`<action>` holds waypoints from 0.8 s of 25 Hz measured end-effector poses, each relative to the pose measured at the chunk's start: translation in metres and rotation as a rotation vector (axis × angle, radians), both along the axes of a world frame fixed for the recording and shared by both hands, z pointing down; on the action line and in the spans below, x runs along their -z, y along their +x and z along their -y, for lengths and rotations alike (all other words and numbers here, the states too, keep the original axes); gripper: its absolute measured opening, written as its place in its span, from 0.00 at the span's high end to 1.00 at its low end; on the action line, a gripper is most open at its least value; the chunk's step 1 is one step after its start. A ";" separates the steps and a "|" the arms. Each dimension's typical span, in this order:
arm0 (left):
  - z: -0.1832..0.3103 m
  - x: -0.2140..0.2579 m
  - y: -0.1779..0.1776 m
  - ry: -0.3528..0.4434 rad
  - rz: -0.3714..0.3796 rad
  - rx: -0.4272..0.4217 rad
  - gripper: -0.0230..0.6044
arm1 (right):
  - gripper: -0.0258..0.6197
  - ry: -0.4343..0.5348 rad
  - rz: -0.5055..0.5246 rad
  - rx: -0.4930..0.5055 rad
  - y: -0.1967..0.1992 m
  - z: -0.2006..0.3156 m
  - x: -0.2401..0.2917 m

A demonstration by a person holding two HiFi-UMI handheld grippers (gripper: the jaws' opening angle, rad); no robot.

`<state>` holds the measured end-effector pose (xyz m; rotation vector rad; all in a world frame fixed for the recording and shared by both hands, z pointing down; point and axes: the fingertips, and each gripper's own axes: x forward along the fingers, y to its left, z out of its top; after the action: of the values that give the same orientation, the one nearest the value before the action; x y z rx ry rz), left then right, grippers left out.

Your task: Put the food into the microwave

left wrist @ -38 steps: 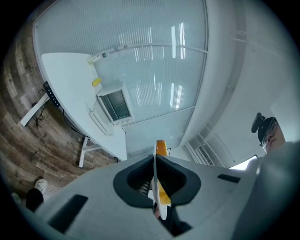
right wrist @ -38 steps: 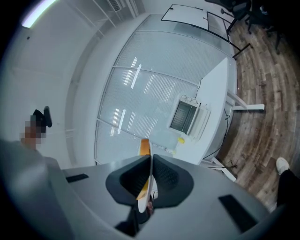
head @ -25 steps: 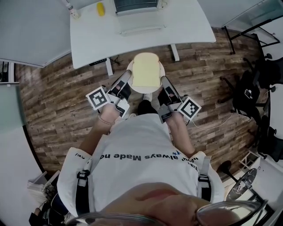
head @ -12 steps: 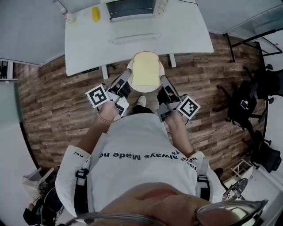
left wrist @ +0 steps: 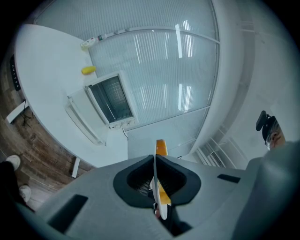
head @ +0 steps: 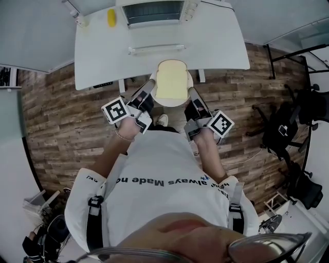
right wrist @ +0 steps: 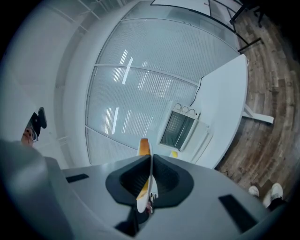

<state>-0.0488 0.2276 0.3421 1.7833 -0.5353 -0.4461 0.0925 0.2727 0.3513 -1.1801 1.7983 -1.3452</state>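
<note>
Head view: I hold the plate point(head: 172, 104) of bread point(head: 171, 82) above the floor, just short of the surface point(head: 103, 46), with left tool point(head: 149, 90) and right tool point(head: 191, 93) each clamped on its rim. By my judgement the carry is partway; reaching the microwave point(head: 154, 11) at the far edge and loading it are not yet done.

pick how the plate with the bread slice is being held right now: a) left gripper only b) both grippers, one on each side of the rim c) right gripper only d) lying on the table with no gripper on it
B: the left gripper and the right gripper each have their jaws shut on opposite edges of the plate carrying the bread.
</note>
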 end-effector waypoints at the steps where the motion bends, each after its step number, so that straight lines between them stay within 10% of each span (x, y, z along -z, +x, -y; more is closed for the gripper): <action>1: 0.002 -0.001 0.001 -0.002 0.000 0.002 0.93 | 0.93 -0.001 -0.001 0.000 0.001 0.002 -0.001; 20: 0.107 -0.022 0.013 -0.042 -0.015 0.003 0.93 | 0.93 -0.040 -0.019 -0.004 0.013 0.107 -0.019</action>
<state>-0.0356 0.1207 0.3642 1.7378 -0.5331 -0.4475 0.1051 0.1657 0.3702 -1.2209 1.7894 -1.3778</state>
